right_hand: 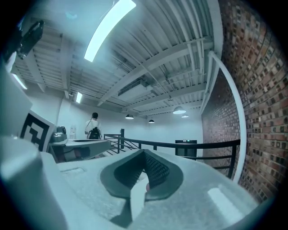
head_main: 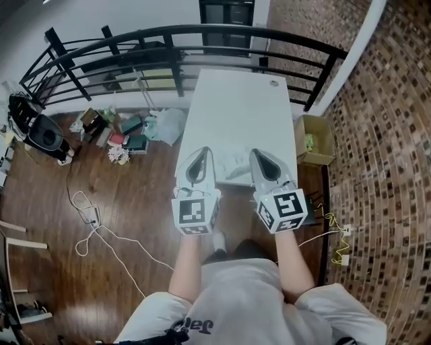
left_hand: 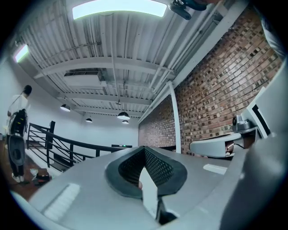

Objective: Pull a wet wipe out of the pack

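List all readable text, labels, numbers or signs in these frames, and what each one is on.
"Jap": dark print on the person's shirt, partly folded away; the rest is hidden.
Left marker cube and right marker cube: black square code patterns, no letters.
Green sign at the far dark doorway: too small to read.
Nothing else legible.

bright ceiling strip light (left_hand: 119, 8), fisheye-warped edges
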A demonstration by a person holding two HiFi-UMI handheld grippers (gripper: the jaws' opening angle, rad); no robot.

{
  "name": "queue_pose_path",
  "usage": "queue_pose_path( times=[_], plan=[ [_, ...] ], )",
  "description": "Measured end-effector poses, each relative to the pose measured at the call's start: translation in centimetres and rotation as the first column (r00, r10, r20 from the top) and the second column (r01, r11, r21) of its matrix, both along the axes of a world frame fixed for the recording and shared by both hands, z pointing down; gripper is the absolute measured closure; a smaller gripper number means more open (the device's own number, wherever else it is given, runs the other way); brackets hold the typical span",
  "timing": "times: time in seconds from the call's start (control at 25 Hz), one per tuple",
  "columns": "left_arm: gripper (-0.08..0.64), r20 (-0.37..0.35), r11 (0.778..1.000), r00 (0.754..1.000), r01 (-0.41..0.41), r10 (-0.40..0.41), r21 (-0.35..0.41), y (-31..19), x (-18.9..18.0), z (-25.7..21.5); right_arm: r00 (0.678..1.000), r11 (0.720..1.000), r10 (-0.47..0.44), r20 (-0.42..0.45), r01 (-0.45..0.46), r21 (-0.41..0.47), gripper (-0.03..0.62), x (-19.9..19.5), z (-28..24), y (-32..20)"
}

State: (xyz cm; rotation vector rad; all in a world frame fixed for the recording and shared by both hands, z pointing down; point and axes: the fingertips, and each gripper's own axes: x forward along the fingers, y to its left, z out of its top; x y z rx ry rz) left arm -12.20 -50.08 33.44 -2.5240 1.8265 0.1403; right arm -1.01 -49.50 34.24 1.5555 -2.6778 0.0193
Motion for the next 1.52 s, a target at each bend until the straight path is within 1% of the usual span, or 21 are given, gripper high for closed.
queue_pose_path(
  times=[0.08, 0.2, 0.36, 0.44, 0.56, 0.68, 0.8, 0.88, 0.96, 1.0, 1.08, 1.16, 1.24, 1.28, 1.36, 1.48, 1.52],
  plan=[
    [0.544, -0.003, 1.0, 1.0, -0.022, 0.021, -0.02, -1.4, 0.3, 0.4, 1.0, 1.0, 0.006, -0.013, -0.007, -0.024, 0.6, 0.2, 1.0, -1.1],
    [0.543, 0.013, 0.998, 0.999, -0.042, 0.043, -0.046, -3.1, 0.6, 2.1, 1.0, 0.998, 0.02, -0.012, -0.021, -0.065, 0.6, 1.2, 2.5, -2.7],
    [0.543, 0.024, 0.997, 0.999, -0.044, 0.045, -0.064, -6.2, 0.7, 3.6, 1.0, 0.997, 0.025, -0.001, -0.025, -0.073, 0.6, 2.7, 3.5, -5.9],
    [0.544, 0.04, 0.996, 0.998, -0.051, 0.054, -0.07, -7.8, 1.0, 4.4, 1.0, 0.997, 0.009, 0.003, -0.009, -0.082, 0.6, 3.4, 4.4, -7.6],
    [0.544, 0.064, 0.993, 0.994, -0.078, 0.084, -0.092, -9.7, 1.6, 6.0, 0.997, 0.991, -0.066, -0.028, 0.063, -0.116, 0.6, 3.9, 6.1, -9.6],
    [0.543, 0.069, 0.986, 0.989, -0.119, 0.127, -0.118, -11.1, 2.5, 7.8, 0.982, 0.975, -0.171, -0.08, 0.157, -0.158, 0.597, 4.4, 8.2, -11.2],
    [0.543, 0.068, 0.979, 0.985, -0.145, 0.156, -0.146, -12.2, 3.2, 9.9, 0.954, 0.951, -0.264, -0.14, 0.233, -0.205, 0.577, 5.3, 10.2, -12.6],
    [0.543, 0.066, 0.975, 0.985, -0.148, 0.161, -0.167, -12.8, 3.5, 11.3, 0.926, 0.927, -0.332, -0.178, 0.285, -0.245, 0.566, 5.6, 11.7, -13.3],
    [0.543, 0.064, 0.971, 0.984, -0.149, 0.164, -0.189, -13.3, 3.6, 12.7, 0.888, 0.894, -0.406, -0.215, 0.337, -0.295, 0.551, 5.8, 13.4, -13.8],
    [0.543, 0.063, 0.969, 0.984, -0.151, 0.166, -0.196, -13.5, 3.7, 13.3, 0.864, 0.876, -0.445, -0.237, 0.363, -0.319, 0.541, 5.7, 14.2, -14.0],
    [0.544, 0.063, 0.966, 0.983, -0.158, 0.175, -0.206, -14.1, 3.7, 14.4, 0.801, 0.83, -0.529, -0.28, 0.419, -0.368, 0.5, 5.4, 15.9, -14.3],
    [0.543, 0.063, 0.962, 0.981, -0.165, 0.182, -0.217, -14.3, 3.8, 15.6, 0.728, 0.773, -0.613, -0.308, 0.47, -0.427, 0.468, 4.9, 17.8, -14.4],
    [0.543, 0.061, 0.959, 0.98, -0.169, 0.187, -0.23, -14.4, 3.7, 16.9, 0.658, 0.712, -0.683, -0.318, 0.504, -0.488, 0.465, 4.3, 19.7, -14.7],
    [0.543, 0.06, 0.957, 0.98, -0.17, 0.189, -0.235, -14.5, 3.7, 17.6, 0.627, 0.684, -0.712, -0.316, 0.516, -0.516, 0.465, 3.9, 20.6, -15.0],
    [0.543, 0.06, 0.954, 0.98, -0.167, 0.188, -0.249, -14.6, 3.5, 19.1, 0.573, 0.625, -0.763, -0.299, 0.535, -0.569, 0.465, 2.9, 22.6, -15.6],
    [0.543, 0.052, 0.946, 0.984, -0.149, 0.171, -0.289, -13.9, 3.4, 21.3, 0.499, 0.521, -0.832, -0.243, 0.553, -0.65, 0.465, 1.5, 25.9, -15.2],
    [0.543, 0.048, 0.942, 0.985, -0.147, 0.169, -0.3, -13.8, 3.3, 22.0, 0.477, 0.494, -0.848, -0.23, 0.556, -0.669, 0.465, 1.0, 26.9, -15.1]
  ],
)
